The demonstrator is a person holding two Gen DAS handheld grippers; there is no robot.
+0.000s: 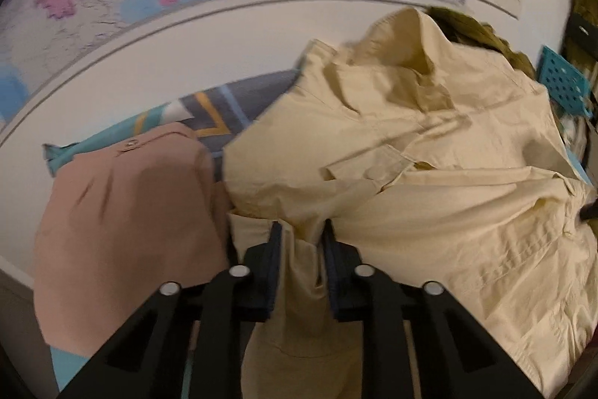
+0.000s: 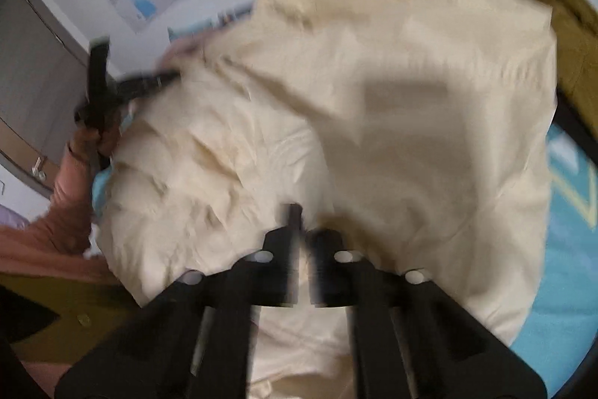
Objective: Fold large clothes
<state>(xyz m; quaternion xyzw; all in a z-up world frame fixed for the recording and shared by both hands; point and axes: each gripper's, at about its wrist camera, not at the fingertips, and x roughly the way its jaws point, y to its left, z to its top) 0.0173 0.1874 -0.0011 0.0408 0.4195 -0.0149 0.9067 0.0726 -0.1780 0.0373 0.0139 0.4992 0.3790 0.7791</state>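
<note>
- Left claw (image 1: 301, 234) pinches a bunched ridge of the cream jacket (image 1: 429, 152), cloth filling the narrow gap between its pads.
- Right claw (image 2: 301, 230) is clenched on the same jacket's near edge, though blur hides the detail.
- Ahead of both claws the jacket spreads over a teal bedspread (image 2: 560, 287): soft, crumpled cotton with stitched seams, collar and pocket flap; probably light and floppy.
- Best gripped at hems or seams.
- Left of the left claw lies a pink garment (image 1: 123, 212).
</note>
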